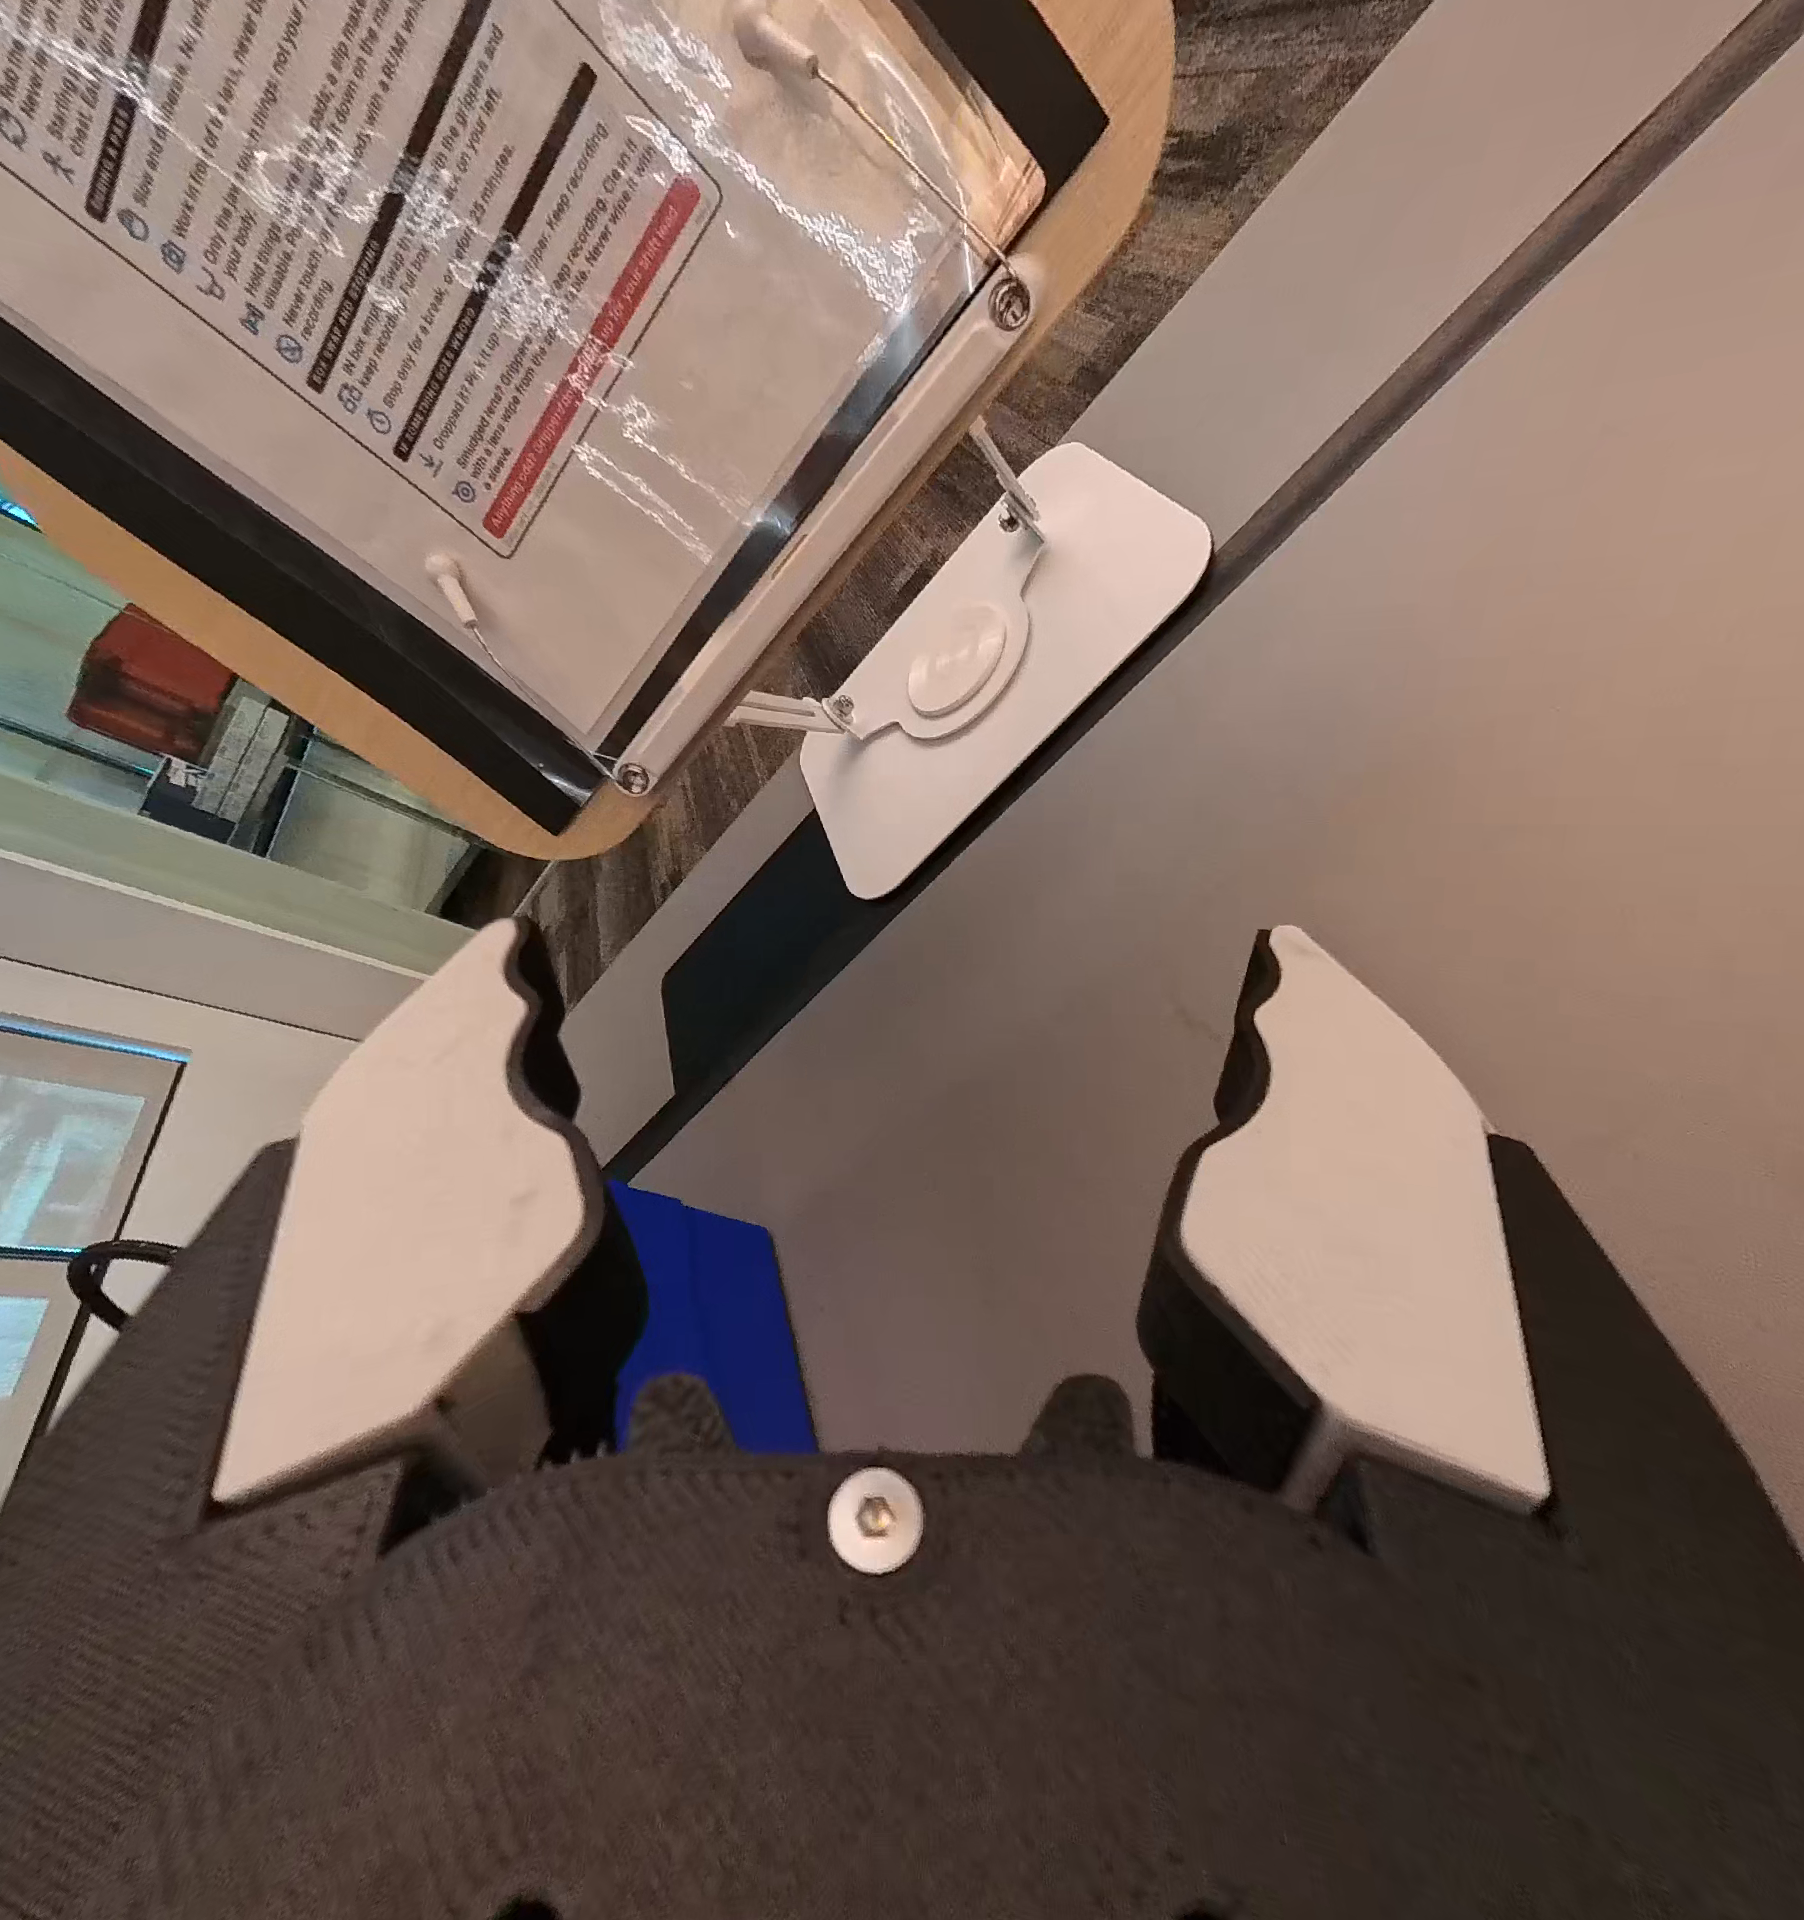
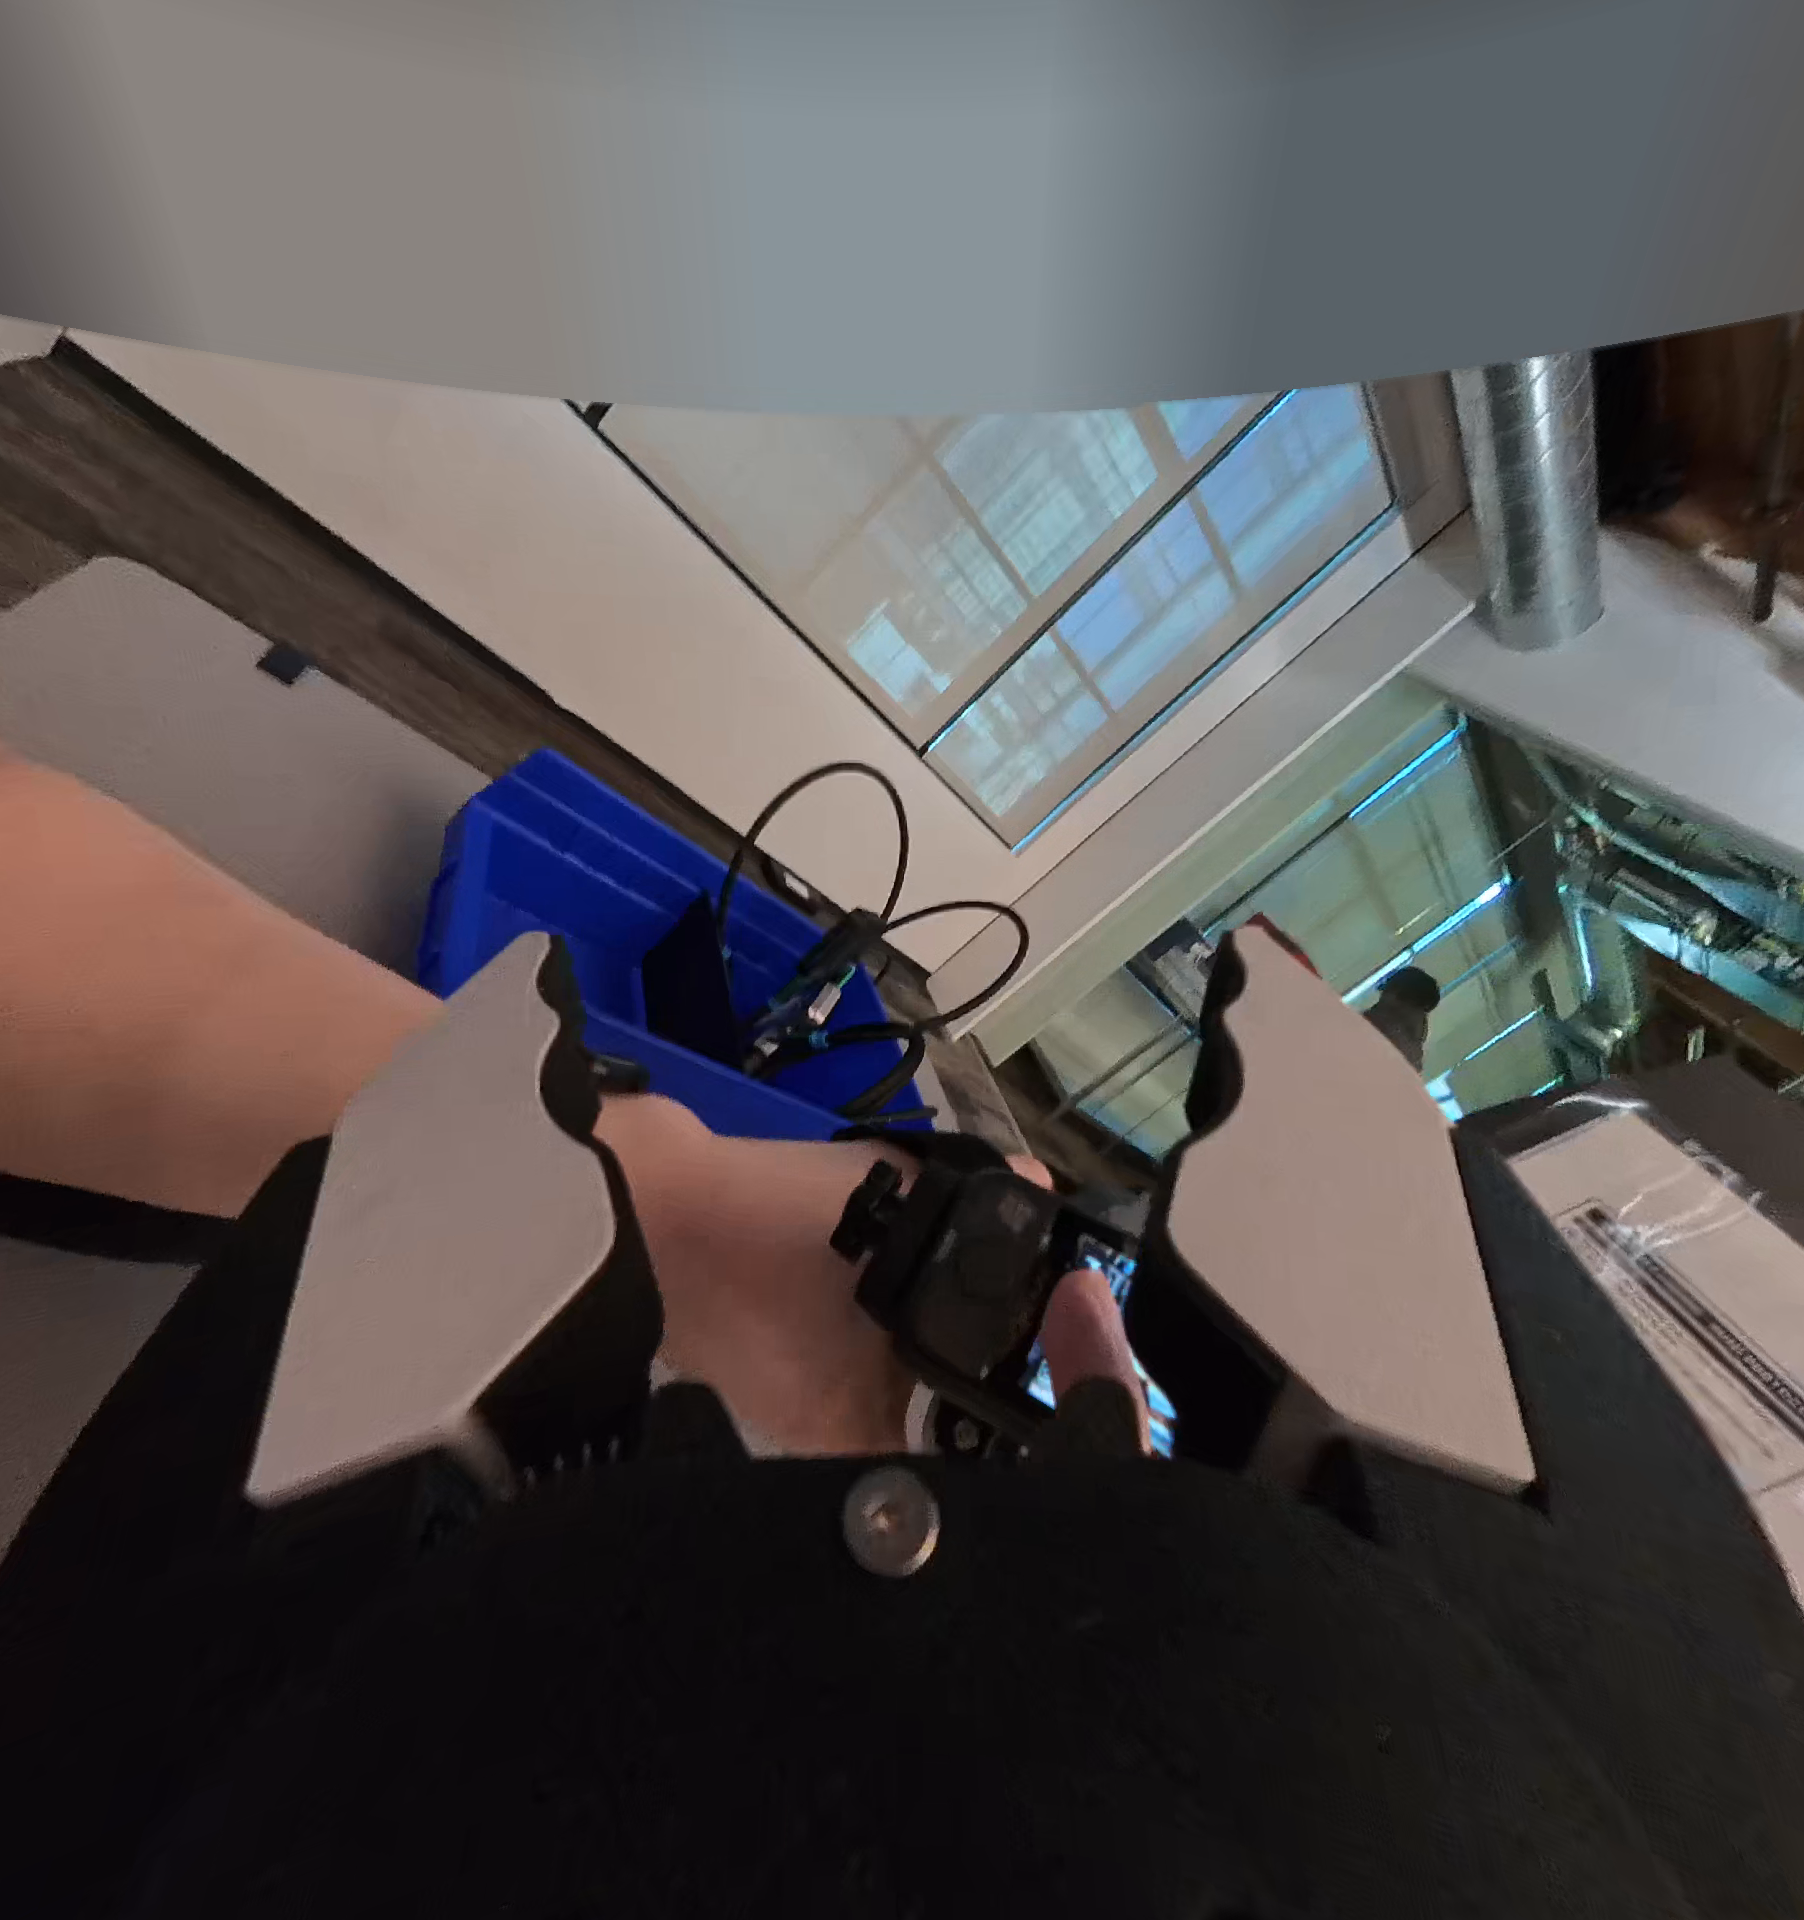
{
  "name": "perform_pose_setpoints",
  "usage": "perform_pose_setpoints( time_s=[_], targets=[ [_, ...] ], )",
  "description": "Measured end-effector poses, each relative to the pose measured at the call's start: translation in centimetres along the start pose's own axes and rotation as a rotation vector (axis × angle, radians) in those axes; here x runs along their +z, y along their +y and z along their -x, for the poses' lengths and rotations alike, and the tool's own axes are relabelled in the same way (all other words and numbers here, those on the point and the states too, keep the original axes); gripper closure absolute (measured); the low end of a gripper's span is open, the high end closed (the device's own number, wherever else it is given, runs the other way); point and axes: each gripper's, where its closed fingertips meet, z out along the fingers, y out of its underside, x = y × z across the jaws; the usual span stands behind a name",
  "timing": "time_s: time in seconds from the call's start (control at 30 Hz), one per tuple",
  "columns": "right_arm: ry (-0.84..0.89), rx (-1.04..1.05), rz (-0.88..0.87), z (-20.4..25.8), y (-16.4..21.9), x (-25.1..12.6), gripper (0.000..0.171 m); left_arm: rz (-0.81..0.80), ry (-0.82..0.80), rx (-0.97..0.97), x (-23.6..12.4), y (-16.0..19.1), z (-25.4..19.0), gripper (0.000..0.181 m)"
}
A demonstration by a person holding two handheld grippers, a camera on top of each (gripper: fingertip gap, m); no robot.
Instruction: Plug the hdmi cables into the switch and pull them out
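Left gripper (image 1: 893, 961): jaws spread, empty, above grey table (image 1: 1397, 935). Right gripper (image 2: 882, 971): jaws spread, empty. Black cables (image 2: 856, 935) in blue bin (image 2: 565, 862).

A white laminated instruction sheet (image 1: 441, 260) with black header bars and a red banner, under clear plastic on a stand, carries printed text at 11 o'clock, left wrist view. The same sheet (image 2: 1687, 1309) shows at 4 o'clock, right wrist view, print illegible.
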Motion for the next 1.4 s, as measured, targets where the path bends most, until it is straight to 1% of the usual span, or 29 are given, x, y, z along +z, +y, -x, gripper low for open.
perform_pose_setpoints(
  time_s=[0.1, 0.4, 0.5, 0.57, 0.63, 0.7, 0.73, 0.77, 0.8, 0.83, 0.87, 0.9, 0.93, 0.97, 1.0, 1.03, 1.1, 1.13, 1.2, 1.3, 1.4],
  targets=[
    [0.008, 0.001, 0.010, -0.3, -0.5, -0.2, 0.058, -0.001, 0.006, -0.009, 0.0, 0.0, 0.0, 0.060],
    [0.024, 0.012, 0.040, -0.9, 0.4, -0.2, 0.058, 0.002, 0.013, -0.034, 0.0, 0.2, 0.4, 0.060],
    [0.059, 0.002, 0.036, -1.9, 0.3, -0.7, 0.058, -0.002, 0.014, -0.039, 0.0, 0.2, 0.6, 0.060],
    [0.116, -0.007, 0.023, -3.9, 0.0, -1.7, 0.058, -0.010, 0.016, -0.052, -0.1, 0.1, 0.9, 0.060],
    [0.218, 0.036, -0.015, -7.3, -0.5, -3.8, 0.059, -0.034, 0.025, -0.101, -0.4, -0.1, 1.8, 0.060],
    [0.336, 0.181, -0.075, -11.5, -0.1, -6.5, 0.064, -0.105, 0.066, -0.204, -1.1, -0.9, 2.8, 0.060],
    [0.427, 0.262, -0.079, -13.9, 0.9, -8.0, 0.064, -0.169, 0.109, -0.269, -1.8, -1.8, 3.1, 0.060],
    [0.519, 0.336, -0.042, -16.2, 2.8, -9.3, 0.064, -0.252, 0.160, -0.331, -2.8, -3.0, 3.4, 0.060],
    [0.609, 0.386, 0.068, -18.0, 5.7, -10.5, 0.064, -0.353, 0.214, -0.380, -4.1, -4.4, 3.6, 0.060],
    [0.714, 0.391, 0.245, -19.4, 9.2, -12.1, 0.065, -0.482, 0.288, -0.397, -5.9, -6.1, 3.3, 0.059],
    [0.821, 0.354, 0.427, -20.5, 12.4, -14.0, 0.069, -0.637, 0.386, -0.372, -8.4, -8.0, 2.5, 0.061],
    [0.890, 0.294, 0.594, -21.1, 15.1, -15.7, 0.070, -0.776, 0.442, -0.339, -10.9, -9.5, 1.8, 0.059],
    [0.941, 0.239, 0.759, -21.3, 17.5, -17.3, 0.071, -0.897, 0.447, -0.305, -13.2, -10.5, 1.5, 0.059],
    [0.973, 0.202, 0.893, -21.2, 19.4, -18.6, 0.073, -1.011, 0.448, -0.266, -15.6, -11.2, 1.0, 0.060],
    [0.970, 0.187, 0.984, -20.8, 21.0, -19.2, 0.074, -1.118, 0.435, -0.233, -17.8, -11.8, 0.6, 0.062],
    [0.943, 0.181, 1.069, -20.1, 22.4, -19.3, 0.074, -1.217, 0.422, -0.213, -19.9, -12.3, 0.2, 0.064],
    [0.881, 0.111, 1.227, -18.6, 24.6, -19.1, 0.074, -1.375, 0.451, -0.183, -23.8, -13.0, -1.4, 0.065],
    [0.841, 0.060, 1.285, -17.9, 25.3, -18.7, 0.074, -1.415, 0.469, -0.161, -25.1, -13.3, -2.5, 0.065],
    [0.770, -0.001, 1.350, -16.3, 26.3, -17.4, 0.074, -1.422, 0.474, -0.093, -26.5, -13.6, -4.8, 0.065],
    [0.672, -0.032, 1.382, -14.0, 27.0, -15.2, 0.076, -1.407, 0.441, -0.031, -26.8, -13.7, -6.5, 0.067],
    [0.604, -0.069, 1.389, -12.5, 27.0, -13.6, 0.076, -1.398, 0.497, -0.074, -26.4, -13.7, -6.5, 0.068]
  ],
)
